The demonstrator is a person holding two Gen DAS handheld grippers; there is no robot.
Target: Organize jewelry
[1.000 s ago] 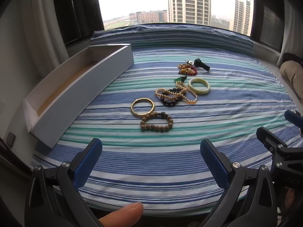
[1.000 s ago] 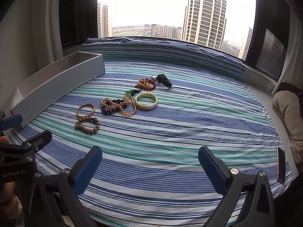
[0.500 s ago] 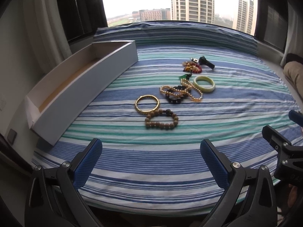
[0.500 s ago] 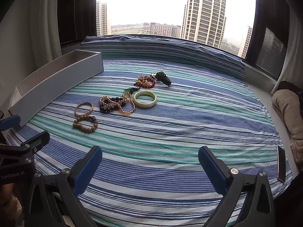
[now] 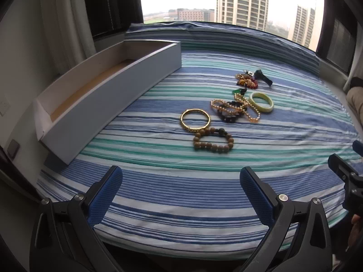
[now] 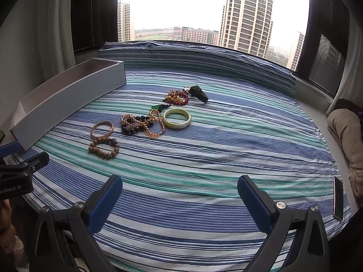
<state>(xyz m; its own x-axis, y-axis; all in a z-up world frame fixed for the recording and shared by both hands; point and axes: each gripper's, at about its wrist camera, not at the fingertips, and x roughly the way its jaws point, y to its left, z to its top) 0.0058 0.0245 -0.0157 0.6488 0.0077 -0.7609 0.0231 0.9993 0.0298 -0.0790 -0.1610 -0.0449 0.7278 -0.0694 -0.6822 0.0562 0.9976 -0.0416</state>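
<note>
While both grippers, left point(image 5: 181, 182) and right point(image 6: 179, 191), stood wide open and empty at frame bottom, we noted bracelets point(image 5: 213, 141) mid-frame and a box point(image 5: 109, 97) upper left.

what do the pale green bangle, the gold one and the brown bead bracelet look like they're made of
Pale green bangle: smooth, glossy, one solid ring, likely jade or glass.
Gold bangle: thin, shiny yellow hoop with a beaded edge, probably metal, gold-toned.
Brown bead bracelet: matte tan round beads plus a few darker ones, likely wood.
</note>
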